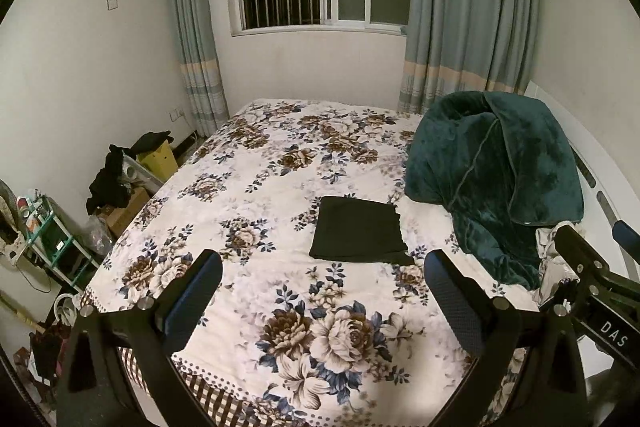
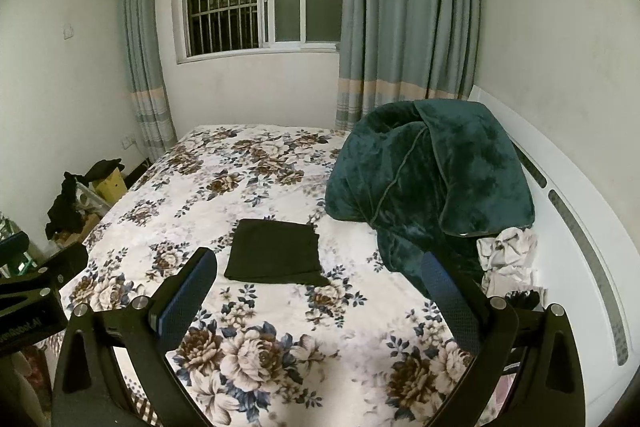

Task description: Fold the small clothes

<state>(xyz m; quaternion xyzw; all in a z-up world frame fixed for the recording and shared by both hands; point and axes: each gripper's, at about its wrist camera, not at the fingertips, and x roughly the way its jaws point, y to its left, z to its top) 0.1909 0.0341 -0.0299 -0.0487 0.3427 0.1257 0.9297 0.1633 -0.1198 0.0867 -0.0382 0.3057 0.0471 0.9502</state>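
Both jaws wide, empty: left gripper (image 1: pixel 322 291), right gripper (image 2: pixel 318 287). Ahead, between jaws: folded dark-green square cloth (image 1: pixel 358 231) flat on floral bedspread (image 1: pixel 256 187).

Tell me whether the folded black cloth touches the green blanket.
Apart. In the right wrist view, floral bedspread shows between the folded black cloth and the green blanket.

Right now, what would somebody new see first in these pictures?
The flowery bedspread fills the middle, with a dark folded cloth lying flat on it. A big green blanket is heaped at the bed's right side. Both grippers, left and right, hang open and empty above the near edge.
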